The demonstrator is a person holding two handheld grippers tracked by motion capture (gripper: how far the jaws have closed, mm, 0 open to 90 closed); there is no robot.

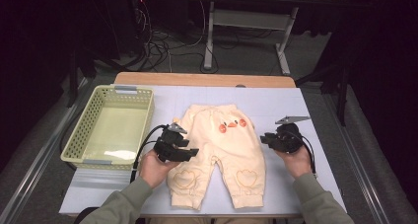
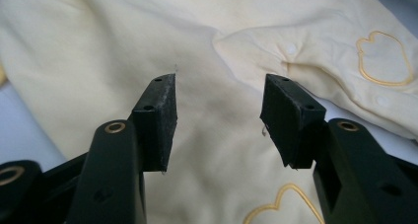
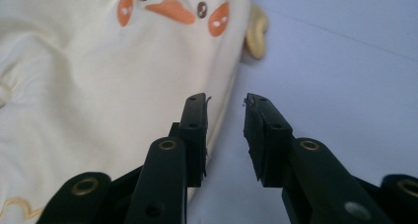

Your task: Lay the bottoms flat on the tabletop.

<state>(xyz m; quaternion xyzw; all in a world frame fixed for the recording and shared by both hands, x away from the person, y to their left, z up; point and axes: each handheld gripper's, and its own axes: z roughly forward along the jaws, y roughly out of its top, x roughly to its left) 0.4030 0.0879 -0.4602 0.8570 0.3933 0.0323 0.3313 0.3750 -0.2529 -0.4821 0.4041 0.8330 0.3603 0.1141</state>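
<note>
Cream baby trousers (image 1: 219,145) lie flat on the pale blue mat (image 1: 276,100), waist toward the far side, with an orange duck face (image 1: 231,124) on the front. My left gripper (image 1: 193,153) hovers at the trousers' left side, over the upper left leg. In the left gripper view its jaws stand open (image 2: 219,115) above the cream cloth (image 2: 222,36), gripping nothing. My right gripper (image 1: 263,139) sits at the trousers' right edge. There its jaws (image 3: 224,130) are open, the left jaw over the cloth's edge (image 3: 98,86), bare mat showing in the gap.
A pale green slatted basket (image 1: 79,135) stands at the table's left, nothing inside it. The mat covers a wooden tabletop (image 1: 204,79). Beyond the table are a desk frame and floor cables. A small cream ear (image 3: 256,31) sticks out by the duck face (image 3: 170,9).
</note>
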